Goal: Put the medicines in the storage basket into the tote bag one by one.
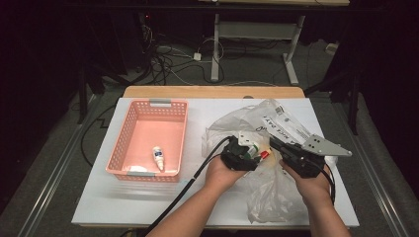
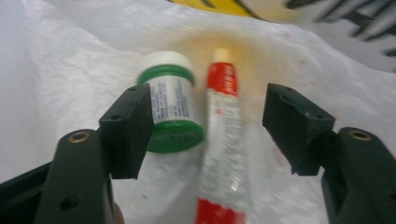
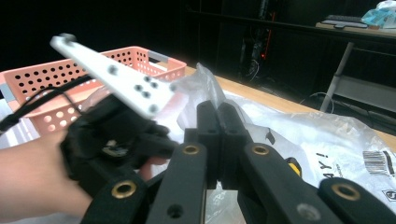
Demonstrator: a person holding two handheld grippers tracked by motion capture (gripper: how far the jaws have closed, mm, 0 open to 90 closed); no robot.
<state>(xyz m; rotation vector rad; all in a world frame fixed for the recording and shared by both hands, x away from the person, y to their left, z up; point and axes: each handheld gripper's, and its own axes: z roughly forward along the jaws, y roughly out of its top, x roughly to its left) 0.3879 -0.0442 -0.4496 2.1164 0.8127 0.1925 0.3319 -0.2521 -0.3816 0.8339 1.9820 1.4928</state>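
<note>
Left gripper (image 2: 208,126) stood spread over one jar (image 2: 170,105) and one tube (image 2: 223,135) between its jaws; right gripper (image 3: 218,135) pinched one bag (image 3: 299,126).

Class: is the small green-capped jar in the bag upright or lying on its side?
Lying: the jar shows its label sideways beside the tube.

We count one pink basket (image 1: 129,129) holding one small white bottle (image 1: 158,158), and one crumpled plastic bag (image 1: 232,123) on the table. Inside the bag we count one green-and-white jar (image 2: 171,106) and one red-and-white tube (image 2: 222,140). Two grippers, left (image 1: 243,150) and right (image 1: 279,146).
</note>
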